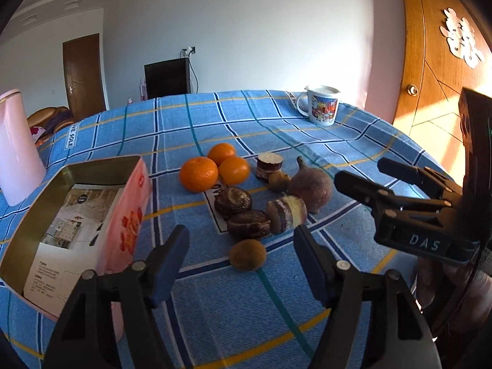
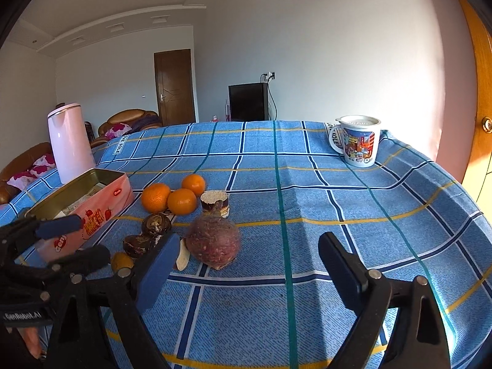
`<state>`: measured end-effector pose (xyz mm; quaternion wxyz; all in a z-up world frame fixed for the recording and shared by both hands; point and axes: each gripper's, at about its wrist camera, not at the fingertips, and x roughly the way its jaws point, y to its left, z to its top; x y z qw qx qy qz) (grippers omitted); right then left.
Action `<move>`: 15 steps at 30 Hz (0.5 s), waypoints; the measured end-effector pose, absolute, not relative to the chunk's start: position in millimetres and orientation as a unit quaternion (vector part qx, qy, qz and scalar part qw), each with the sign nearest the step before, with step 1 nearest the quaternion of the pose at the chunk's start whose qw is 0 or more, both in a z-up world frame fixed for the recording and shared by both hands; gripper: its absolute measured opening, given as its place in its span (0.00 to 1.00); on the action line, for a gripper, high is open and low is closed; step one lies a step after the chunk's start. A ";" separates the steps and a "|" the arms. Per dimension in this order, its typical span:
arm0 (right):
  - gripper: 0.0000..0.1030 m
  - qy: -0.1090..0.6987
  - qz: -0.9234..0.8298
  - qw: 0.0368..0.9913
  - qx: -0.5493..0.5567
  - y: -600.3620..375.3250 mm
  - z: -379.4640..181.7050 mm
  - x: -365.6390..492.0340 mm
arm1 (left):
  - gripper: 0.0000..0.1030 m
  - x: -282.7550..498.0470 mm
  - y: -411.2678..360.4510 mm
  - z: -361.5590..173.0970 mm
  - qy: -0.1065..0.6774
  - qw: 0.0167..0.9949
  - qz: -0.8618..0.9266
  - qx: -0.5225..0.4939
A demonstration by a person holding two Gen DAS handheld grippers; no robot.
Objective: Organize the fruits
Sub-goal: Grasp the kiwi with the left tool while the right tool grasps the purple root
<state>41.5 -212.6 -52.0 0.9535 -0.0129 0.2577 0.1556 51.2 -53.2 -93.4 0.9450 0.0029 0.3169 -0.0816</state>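
My left gripper [image 1: 241, 253] gapes around the kiwi [image 1: 247, 255], untouched; my right gripper [image 2: 249, 264] gapes before the root [image 2: 213, 240], empty.

"DAS" on right tongs [image 1: 358, 181]; "SOLE" on tablecloth [image 1: 71, 137].

Fruits [image 2: 184, 215] on checked tablecloth [image 2: 307, 184]

White walls, dark wooden door [image 2: 174, 87], brown sofa [image 2: 129, 120], black television [image 2: 247, 101], warm sunlight from the right.
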 end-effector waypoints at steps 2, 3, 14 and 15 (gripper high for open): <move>0.88 0.266 0.163 0.950 -0.012 -206.7 -51.9 50.4 | 0.59 57.8 -55.4 -99.7 0.333 0.939 -0.085 0.002; 0.88 0.273 0.167 0.947 -0.012 -203.3 -53.0 55.6 | 0.55 59.9 -55.1 -101.9 0.340 0.936 -0.088 -0.001; 0.76 0.369 0.205 0.907 0.019 -192.1 -72.5 97.6 | 0.40 78.0 -53.0 -114.0 0.394 0.910 -0.124 -0.035; 0.71 0.372 0.212 0.903 0.027 -193.7 -73.6 99.1 | 0.34 77.7 -52.8 -114.1 0.394 0.910 -0.123 -0.035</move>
